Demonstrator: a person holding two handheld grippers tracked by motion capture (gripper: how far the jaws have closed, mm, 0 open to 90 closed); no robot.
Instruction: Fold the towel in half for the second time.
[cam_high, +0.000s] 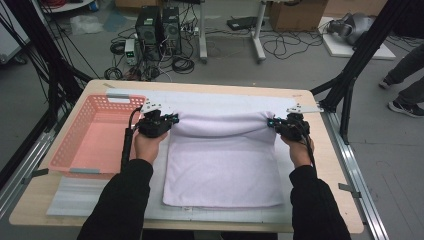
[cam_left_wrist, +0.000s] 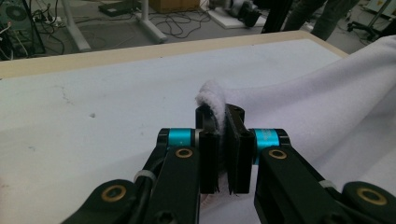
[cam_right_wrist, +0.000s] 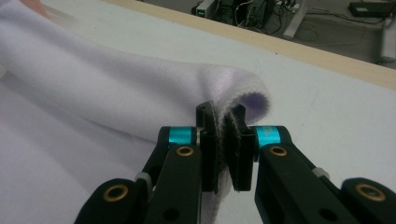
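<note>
A pale lilac towel (cam_high: 222, 165) lies on the white mat in the middle of the table, its far edge lifted off the surface. My left gripper (cam_high: 171, 120) is shut on the towel's far left corner (cam_left_wrist: 211, 95), which pokes up between the black jaws. My right gripper (cam_high: 272, 123) is shut on the far right corner (cam_right_wrist: 247, 95), the cloth folding over its jaws. Between the two grippers the raised edge sags in a shallow curve, while the near half of the towel stays flat.
A pink plastic basket (cam_high: 95, 132) stands at the table's left, close beside my left hand. The white mat (cam_high: 220, 100) reaches past the towel toward the far wooden edge. Black frame legs (cam_high: 350, 75) rise at the right rear corner.
</note>
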